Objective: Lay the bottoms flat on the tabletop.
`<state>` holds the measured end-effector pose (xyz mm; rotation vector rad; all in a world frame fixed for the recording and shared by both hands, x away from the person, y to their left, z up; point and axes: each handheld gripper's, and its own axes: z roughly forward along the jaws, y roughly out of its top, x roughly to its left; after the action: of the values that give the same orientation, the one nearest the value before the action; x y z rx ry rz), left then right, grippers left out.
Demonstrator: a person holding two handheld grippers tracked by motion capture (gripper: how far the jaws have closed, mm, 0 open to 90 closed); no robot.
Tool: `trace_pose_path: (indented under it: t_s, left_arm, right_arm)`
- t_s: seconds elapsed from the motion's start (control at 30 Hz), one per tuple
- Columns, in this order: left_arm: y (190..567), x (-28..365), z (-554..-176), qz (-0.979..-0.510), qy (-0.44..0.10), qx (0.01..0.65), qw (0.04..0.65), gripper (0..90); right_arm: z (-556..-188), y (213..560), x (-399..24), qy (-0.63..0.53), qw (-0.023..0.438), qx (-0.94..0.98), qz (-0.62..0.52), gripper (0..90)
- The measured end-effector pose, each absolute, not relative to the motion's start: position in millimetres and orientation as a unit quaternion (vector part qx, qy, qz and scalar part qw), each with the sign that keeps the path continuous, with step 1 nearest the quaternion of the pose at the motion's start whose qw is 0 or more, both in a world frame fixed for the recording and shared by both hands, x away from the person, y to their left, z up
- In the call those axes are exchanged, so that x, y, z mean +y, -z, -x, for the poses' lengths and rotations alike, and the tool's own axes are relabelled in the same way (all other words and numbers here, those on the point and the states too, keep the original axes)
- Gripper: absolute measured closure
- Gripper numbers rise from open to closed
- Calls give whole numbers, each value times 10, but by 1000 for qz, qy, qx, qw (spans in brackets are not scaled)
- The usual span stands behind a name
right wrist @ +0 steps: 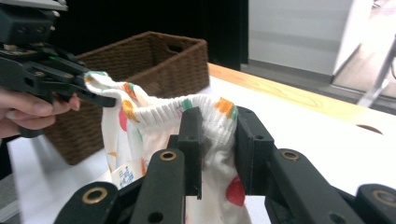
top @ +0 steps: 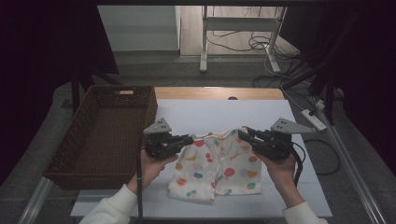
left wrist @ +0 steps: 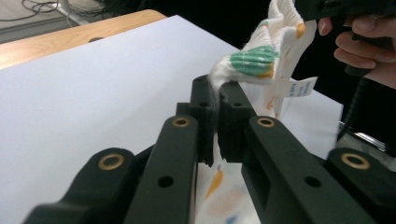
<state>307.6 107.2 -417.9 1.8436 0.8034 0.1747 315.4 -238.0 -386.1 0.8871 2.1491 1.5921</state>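
White child's shorts [top: 215, 169] with coloured spots are held by the ribbed waistband between the two grippers, while the legs lie on the white sheet. My left gripper [top: 189, 139] is shut on the waistband's left end; in the left gripper view the fabric [left wrist: 254, 60] is pinched between its jaws [left wrist: 217, 95]. My right gripper [top: 242, 134] is shut on the right end, with bunched waistband [right wrist: 163, 109] filling the gap between its jaws [right wrist: 217, 123]. The right gripper view also shows the left gripper [right wrist: 95, 98] at the far end of the band.
A brown woven basket [top: 150, 108] stands on the table's left side, seen too in the right gripper view [right wrist: 154, 60]. A white sheet [top: 210, 112] covers the wooden table [top: 219, 92]. Cables and a power strip [top: 314, 119] lie right of the table.
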Motion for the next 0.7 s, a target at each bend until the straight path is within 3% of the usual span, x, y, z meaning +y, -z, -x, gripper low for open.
trace_pose_path:
  t_s: [0.7]
  left_arm:
    - [4350,1015,-3414,-775,-83,366,508,853]
  right_arm:
    - [-3662,4132,-2311,-530,158,762,-338,734]
